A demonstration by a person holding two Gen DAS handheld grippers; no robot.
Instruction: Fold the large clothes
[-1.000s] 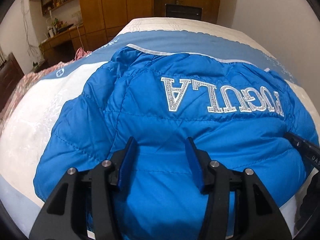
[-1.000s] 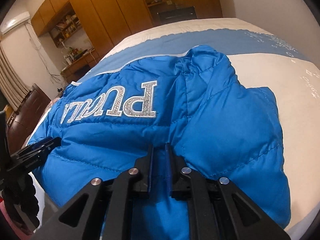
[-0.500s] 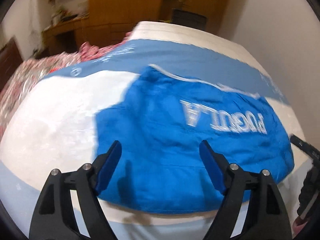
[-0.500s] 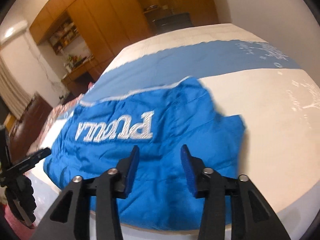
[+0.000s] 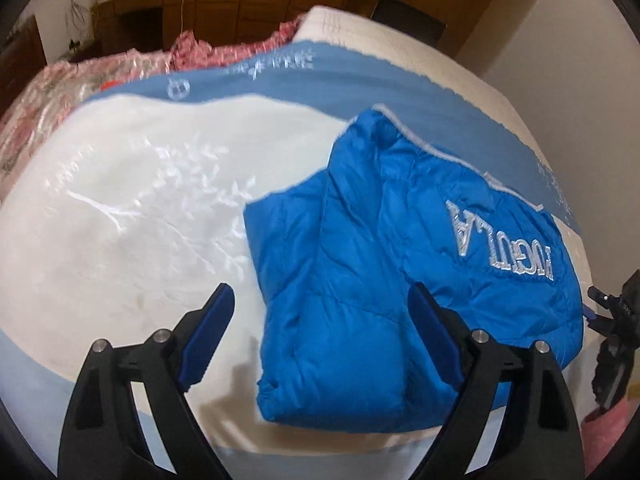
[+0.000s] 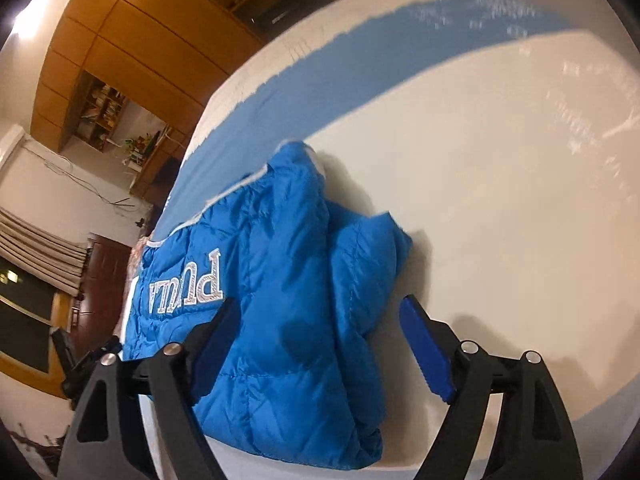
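Jaws of the left gripper (image 5: 320, 330) and right gripper (image 6: 316, 344) are opening, gripping nothing. Beyond, mid-frame, the bright blue quilted puffer jacket (image 5: 400, 264) lies folded on the white-and-blue bedspread (image 5: 132, 208); folding seems nearly complete.

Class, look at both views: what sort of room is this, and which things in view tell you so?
Most likely a home bedroom. A bed with a white and blue bedspread fills both views, tall wooden wardrobes line the far wall, and a folded blue puffer jacket lies on the bed.
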